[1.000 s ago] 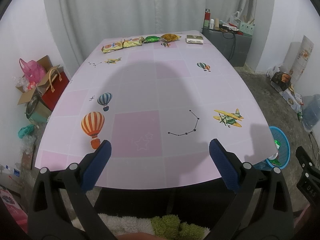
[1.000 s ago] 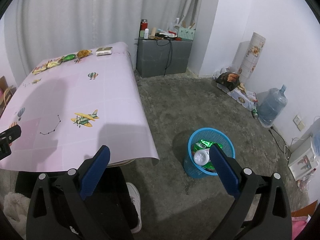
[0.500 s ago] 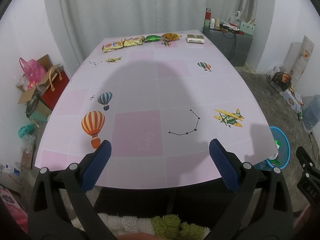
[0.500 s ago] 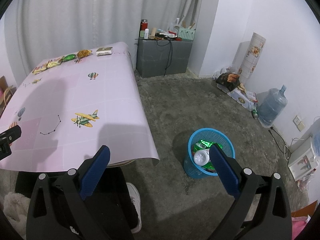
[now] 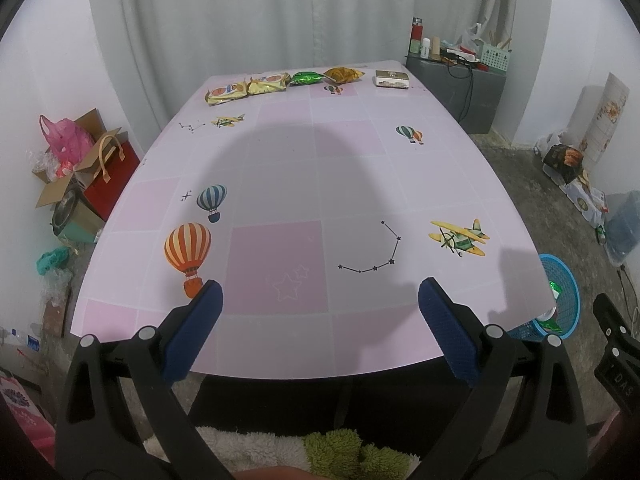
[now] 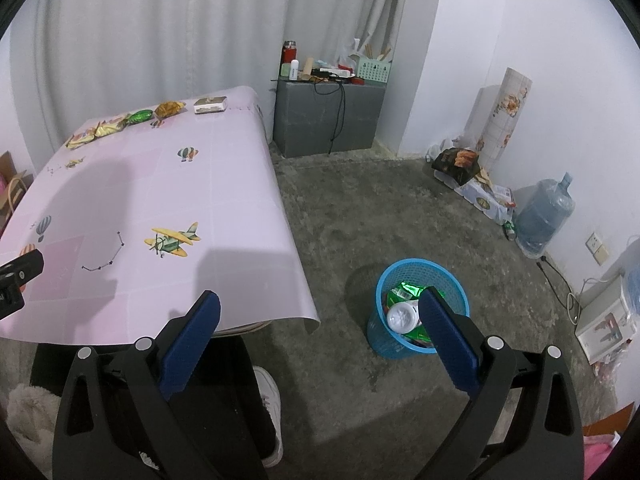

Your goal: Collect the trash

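Wrappers [image 5: 226, 92], 4 pcs plus a small box [image 5: 392, 79], lie in a left-to-right row at far bench [image 5: 280, 184] edge, dead ahead of L gripper [image 5: 318, 314], the nearer one, while R gripper [image 6: 320, 312] faces blue basket [image 6: 448, 276]; both jaws open, empty.

The table's near right corner covers most of the blue basket [image 5: 562, 308] in the left wrist view, and the printing on the far snack packets [image 5: 248, 89] is too small to read. Over on the right wrist view, a blue finger [image 6: 448, 344] hides part of the rubbish in the basket.
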`<act>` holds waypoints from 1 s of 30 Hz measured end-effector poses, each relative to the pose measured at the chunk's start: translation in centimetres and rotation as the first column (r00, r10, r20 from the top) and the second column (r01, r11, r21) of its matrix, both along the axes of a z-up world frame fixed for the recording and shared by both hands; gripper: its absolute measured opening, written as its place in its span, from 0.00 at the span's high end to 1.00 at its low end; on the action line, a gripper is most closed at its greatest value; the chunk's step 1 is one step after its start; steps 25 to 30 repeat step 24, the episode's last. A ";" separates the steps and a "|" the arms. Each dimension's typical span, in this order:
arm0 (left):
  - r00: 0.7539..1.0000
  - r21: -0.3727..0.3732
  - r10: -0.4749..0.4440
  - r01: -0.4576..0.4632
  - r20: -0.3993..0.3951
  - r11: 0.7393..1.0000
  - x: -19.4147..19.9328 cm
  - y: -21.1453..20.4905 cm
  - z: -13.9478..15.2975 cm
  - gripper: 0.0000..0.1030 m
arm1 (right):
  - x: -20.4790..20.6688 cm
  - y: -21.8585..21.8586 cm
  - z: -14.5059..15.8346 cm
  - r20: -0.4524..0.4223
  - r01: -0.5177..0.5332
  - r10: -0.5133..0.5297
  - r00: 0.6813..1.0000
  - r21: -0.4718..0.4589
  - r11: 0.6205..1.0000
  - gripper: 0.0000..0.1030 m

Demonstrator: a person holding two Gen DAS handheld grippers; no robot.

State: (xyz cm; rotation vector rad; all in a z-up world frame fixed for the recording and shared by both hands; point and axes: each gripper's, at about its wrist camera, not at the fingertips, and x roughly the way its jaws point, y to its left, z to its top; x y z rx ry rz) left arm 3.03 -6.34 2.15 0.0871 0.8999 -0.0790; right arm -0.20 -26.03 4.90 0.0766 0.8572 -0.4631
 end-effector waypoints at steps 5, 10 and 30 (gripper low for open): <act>1.000 0.002 0.002 -0.002 0.001 1.000 -0.1 0.0 0.1 0.09 | 0.3 0.0 0.4 0.003 -0.002 0.002 1.000 -0.002 1.000 0.06; 1.000 0.002 0.001 -0.001 0.001 1.000 0.0 -0.1 0.1 0.09 | 0.3 0.0 0.4 0.002 -0.002 0.002 1.000 -0.002 1.000 0.06; 1.000 0.000 0.005 -0.005 -0.004 1.000 -0.2 0.0 0.1 0.09 | 0.3 0.1 0.3 0.003 -0.001 0.001 1.000 -0.003 1.000 0.06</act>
